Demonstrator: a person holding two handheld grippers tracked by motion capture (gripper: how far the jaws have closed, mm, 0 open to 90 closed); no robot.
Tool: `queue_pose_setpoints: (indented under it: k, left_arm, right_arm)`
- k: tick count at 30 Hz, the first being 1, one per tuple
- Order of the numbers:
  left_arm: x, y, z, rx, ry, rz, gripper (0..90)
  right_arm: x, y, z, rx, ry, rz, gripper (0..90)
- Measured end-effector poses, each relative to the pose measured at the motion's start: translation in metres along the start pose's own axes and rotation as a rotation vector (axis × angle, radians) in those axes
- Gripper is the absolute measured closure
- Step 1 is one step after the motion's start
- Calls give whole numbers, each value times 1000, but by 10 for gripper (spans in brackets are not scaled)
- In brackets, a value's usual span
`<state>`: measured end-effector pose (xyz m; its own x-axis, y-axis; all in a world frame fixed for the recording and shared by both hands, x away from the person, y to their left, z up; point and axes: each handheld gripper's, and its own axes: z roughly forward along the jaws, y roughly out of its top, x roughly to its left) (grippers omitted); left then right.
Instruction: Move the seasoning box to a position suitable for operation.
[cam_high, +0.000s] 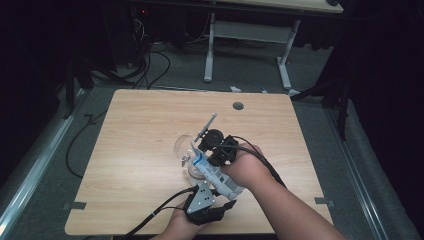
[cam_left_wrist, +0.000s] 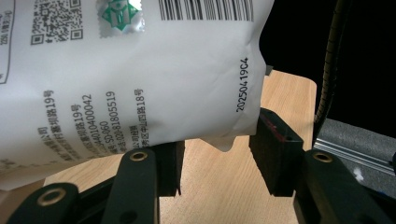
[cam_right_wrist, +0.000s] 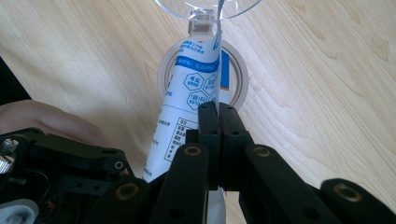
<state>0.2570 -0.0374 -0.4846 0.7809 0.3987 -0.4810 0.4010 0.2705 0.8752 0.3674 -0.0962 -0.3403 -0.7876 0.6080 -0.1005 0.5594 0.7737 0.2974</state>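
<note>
The pouch (cam_right_wrist: 187, 100), white with blue print, is held over the middle of the bench (cam_high: 130, 130), tilted with its top toward a clear glass (cam_high: 182, 147) at about 11 o'clock from the hands. In the right gripper view, the right gripper (cam_right_wrist: 217, 114) is seen with its fingers (cam_right_wrist: 208, 126) pressed fully together on a thin edge of the pouch, so that no gap is left between them. In the left gripper view, the left gripper (cam_left_wrist: 217, 161) is seen with its fingers (cam_left_wrist: 275, 154) standing apart; the pouch's lower corner (cam_left_wrist: 224, 140) hangs into the gap, just beside or touching them, but it is not clamped.

Outward from the fingers, the pouch's top is seen to reach the glass's rim at 12 o'clock in the right gripper view, and a pale ring (cam_right_wrist: 236, 65) lies on the bench under the pouch. Whether the pouch has been opened cannot be told, and nothing can be made out inside the glass.

The work is judged to be at an early or middle stage: the pouch has been lifted and brought to the glass, while the emptying of it, if that is intended, seems not yet done. A firmer hold by the left gripper would probably be needed before the pouch is tipped further.
</note>
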Motion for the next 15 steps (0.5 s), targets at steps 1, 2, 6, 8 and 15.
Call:
queue_pose_setpoints:
  k: [1,2,6,8,15]
  left_arm:
    - [0,0,0,0,-1,1,563]
    - [0,0,0,0,-1,1,564]
    - [-1,1,0,-1,-5,2,564]
    - [-1,1,0,-1,-5,1,565]
    - [0,1,0,-3,-2,5,566]
  right_arm:
    - [0,0,0,-1,1,3,900]
    - [0,0,0,-2,0,0,900]
    - [0,0,-2,-2,1,-1,900]
    - [-1,-1,-2,-3,1,0,900]
    - [0,0,-2,-5,-2,-1,900]
